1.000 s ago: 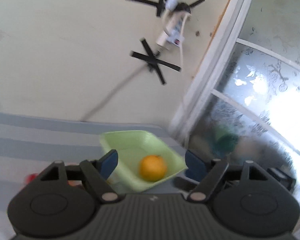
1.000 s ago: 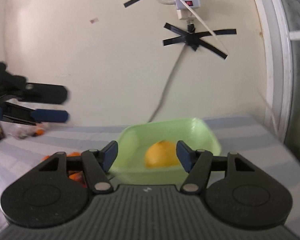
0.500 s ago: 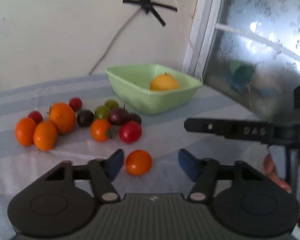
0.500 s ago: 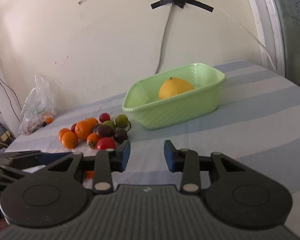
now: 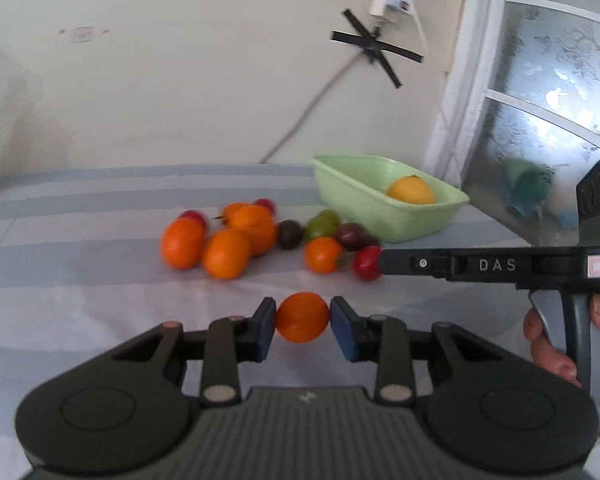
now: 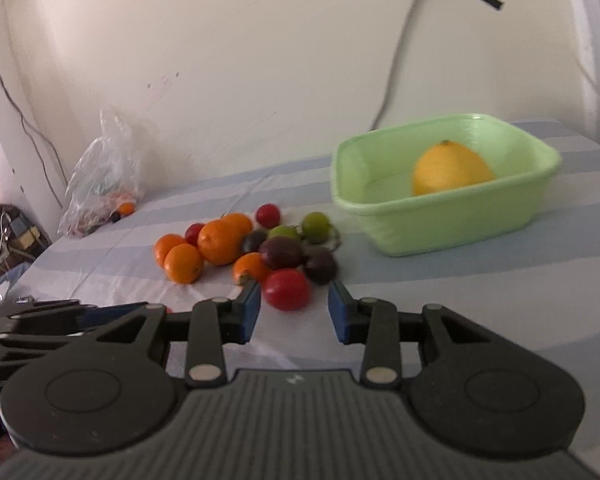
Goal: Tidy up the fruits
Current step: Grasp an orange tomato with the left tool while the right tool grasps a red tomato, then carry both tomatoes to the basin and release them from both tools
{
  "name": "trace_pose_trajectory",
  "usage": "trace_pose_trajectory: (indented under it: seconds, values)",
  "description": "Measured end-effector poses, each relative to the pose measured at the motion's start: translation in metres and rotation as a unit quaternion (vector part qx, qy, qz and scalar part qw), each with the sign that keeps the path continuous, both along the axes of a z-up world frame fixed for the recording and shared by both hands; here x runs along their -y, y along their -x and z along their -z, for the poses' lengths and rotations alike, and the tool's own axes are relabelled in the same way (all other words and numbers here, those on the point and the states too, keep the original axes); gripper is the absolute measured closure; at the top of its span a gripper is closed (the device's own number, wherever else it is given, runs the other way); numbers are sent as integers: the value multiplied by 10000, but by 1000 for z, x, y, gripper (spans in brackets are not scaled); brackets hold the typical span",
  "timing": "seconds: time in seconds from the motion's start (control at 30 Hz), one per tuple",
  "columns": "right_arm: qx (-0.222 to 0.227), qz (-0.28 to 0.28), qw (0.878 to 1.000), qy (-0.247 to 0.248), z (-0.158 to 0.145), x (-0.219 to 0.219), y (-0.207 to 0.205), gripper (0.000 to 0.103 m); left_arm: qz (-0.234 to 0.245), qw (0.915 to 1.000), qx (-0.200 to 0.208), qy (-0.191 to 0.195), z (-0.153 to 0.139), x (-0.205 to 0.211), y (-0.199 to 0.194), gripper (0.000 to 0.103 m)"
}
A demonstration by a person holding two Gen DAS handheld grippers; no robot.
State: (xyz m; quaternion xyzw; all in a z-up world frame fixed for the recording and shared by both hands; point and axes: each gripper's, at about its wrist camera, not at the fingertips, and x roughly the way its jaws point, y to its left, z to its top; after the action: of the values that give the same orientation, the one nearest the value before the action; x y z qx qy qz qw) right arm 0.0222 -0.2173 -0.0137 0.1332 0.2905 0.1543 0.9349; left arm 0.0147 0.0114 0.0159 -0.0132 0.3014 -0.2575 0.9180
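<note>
On the striped cloth-covered table [image 6: 480,280], the right gripper [image 6: 293,312] stands apart around a round red tomato [image 6: 286,290]; a pale green plastic tub [image 6: 444,216] near the far edge holds a yellow citrus fruit [image 6: 450,170].

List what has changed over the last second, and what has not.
Both grippers swung down from facing the wall to the table. The left gripper narrowed onto the lone orange tomato, pads on both its sides. The right gripper narrowed and now reaches the red tomato, not gripping it. The yellow citrus stays in the green tub; the fruit pile is unmoved.
</note>
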Motion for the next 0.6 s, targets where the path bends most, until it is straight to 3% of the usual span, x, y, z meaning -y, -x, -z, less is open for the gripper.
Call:
trace_pose_trajectory:
  seconds: [0.2,0.27,0.33,0.47,0.6]
  values:
    - [-223,4,9994,253,9,-13,-18,63,-136,9998,-67,-99,11,-10,1,72]
    - [-171,-30,9994,294,8,-14,-15,71,-136,9998,-53,-111,11,-10,0,72]
    - [-127,-97,9997,210,6,-12,-9,71,-144,9998,-33,-126,13,-10,3,71]
    - [166,-466,9983,324,2,-25,17,71,-100,9998,19,-141,14,-13,5,54]
    - [135,-834,9953,475,8,-36,32,71,-75,9998,53,-164,14,-13,6,53]
